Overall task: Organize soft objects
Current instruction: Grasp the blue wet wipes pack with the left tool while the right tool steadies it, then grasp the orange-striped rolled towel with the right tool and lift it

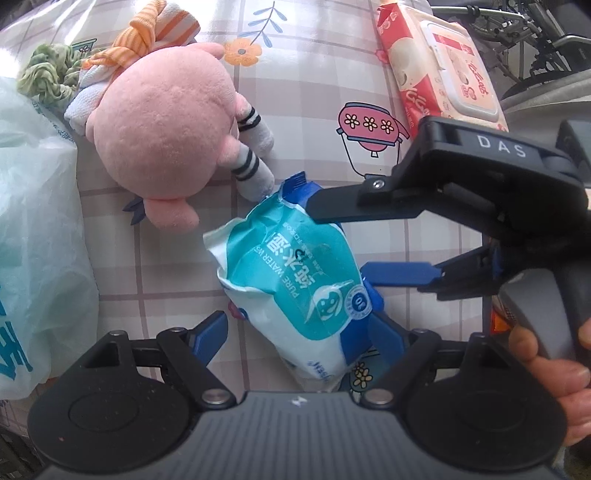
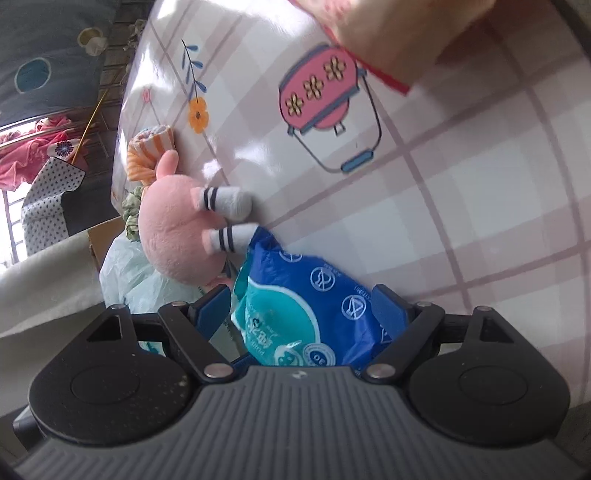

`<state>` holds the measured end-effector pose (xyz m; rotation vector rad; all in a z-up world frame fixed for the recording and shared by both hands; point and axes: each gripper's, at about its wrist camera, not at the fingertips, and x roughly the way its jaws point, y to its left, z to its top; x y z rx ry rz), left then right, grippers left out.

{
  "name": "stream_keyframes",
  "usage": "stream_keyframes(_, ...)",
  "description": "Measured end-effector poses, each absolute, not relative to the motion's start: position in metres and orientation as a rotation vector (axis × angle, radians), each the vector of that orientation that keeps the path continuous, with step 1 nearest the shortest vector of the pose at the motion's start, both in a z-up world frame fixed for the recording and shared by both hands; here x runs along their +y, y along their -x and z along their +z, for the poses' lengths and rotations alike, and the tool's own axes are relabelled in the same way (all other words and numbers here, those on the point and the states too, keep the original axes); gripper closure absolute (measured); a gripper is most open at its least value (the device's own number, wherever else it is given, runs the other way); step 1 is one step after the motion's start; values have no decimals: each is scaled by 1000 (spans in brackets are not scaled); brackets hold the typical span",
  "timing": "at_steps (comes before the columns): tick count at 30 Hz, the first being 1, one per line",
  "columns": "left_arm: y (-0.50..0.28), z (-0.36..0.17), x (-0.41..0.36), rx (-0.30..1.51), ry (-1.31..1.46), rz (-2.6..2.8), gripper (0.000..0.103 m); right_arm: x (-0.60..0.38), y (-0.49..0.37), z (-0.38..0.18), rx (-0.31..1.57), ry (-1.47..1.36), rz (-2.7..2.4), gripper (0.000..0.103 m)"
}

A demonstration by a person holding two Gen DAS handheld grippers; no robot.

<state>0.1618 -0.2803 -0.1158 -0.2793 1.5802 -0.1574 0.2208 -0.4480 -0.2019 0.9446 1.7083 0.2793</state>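
Wet-wipe pack point(image 1: 295, 291), a soft teal, white and blue plastic pouch, lies on the checked pink-and-white tablecloth point(image 1: 314, 92) between both claws, its crimped blue end touching the striped foot of a round pink plush toy point(image 1: 162, 129) at about eleven o'clock in the left wrist view. Its long axis runs from that crimped end at roughly eleven o'clock down to five o'clock, where the other end slips under the left gripper point(image 1: 295, 332). That claw stands released, its blue pads wide on either side of the pouch and not pressing it. The right gripper point(image 2: 303, 310) is also released; seen from the left camera it reaches in from three o'clock, upper finger over the blue end, lower finger beside the pack's flank.

The likely trouble, as judged from here: two claws crowd one slack pouch, so fingers could clash, or a closing jaw could pinch only loose film and let the pack slide out when lifted. A nudge at the crimped end could also shove the plush toy toward the orange-striped rolled cloth point(image 1: 155, 26) and pale green plastic bag point(image 1: 37, 221) at nine o'clock. A red-and-cream wipes packet point(image 1: 439, 62) sits well apart at one o'clock.
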Motion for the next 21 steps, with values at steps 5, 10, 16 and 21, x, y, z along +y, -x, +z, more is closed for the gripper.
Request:
stream_keyframes(5, -157, -116, -273, 1581, 288, -151, 16, -441, -211, -210, 1788, -1051, 355, 13)
stream_keyframes(10, -157, -119, -268, 1575, 266, -136, 15, -452, -221, -207, 1707, -1045, 296, 12)
stream_keyframes(16, -165, -123, -286, 1556, 170, -155, 15, -440, -229, -213, 1714, -1110, 354, 10)
stream_keyframes(21, -170, -128, -294, 1546, 121, -137, 16, -437, -233, -205, 1723, -1067, 391, 8)
